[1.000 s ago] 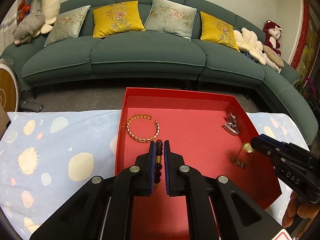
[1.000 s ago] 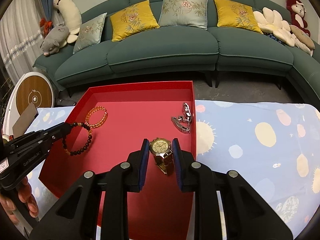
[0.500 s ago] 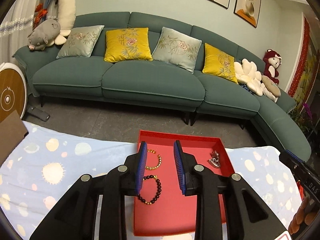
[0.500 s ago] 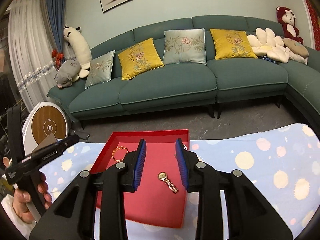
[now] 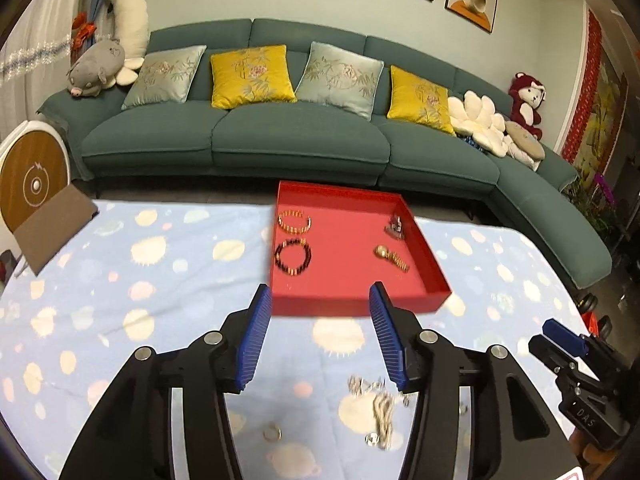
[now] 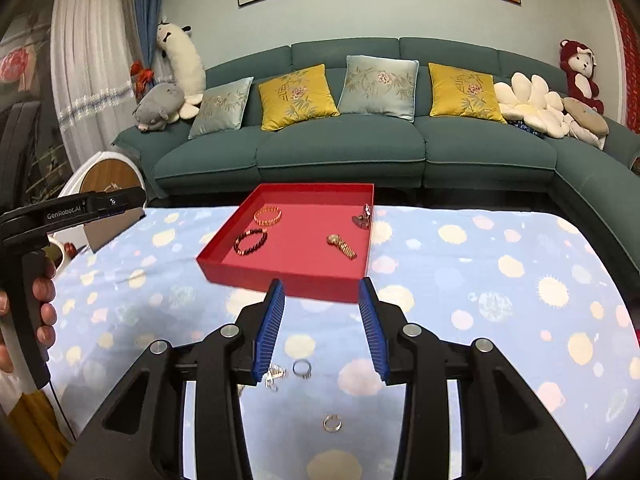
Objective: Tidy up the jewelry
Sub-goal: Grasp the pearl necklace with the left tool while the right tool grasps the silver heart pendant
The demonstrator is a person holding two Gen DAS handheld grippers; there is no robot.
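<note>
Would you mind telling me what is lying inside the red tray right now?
Inside the red tray lie a gold bracelet, a dark bead bracelet, a gold watch and a silvery piece by the right wall; nothing looks covered.

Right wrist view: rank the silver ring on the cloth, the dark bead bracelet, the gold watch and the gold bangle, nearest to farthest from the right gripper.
From the right gripper:
1. Silver ring, on the cloth between the fingers.
2. Gold watch, in the red tray, right of centre.
3. Dark bead bracelet, tray's left side; close to the watch, nearly a tie.
4. Gold bangle, back left of the tray.
</note>
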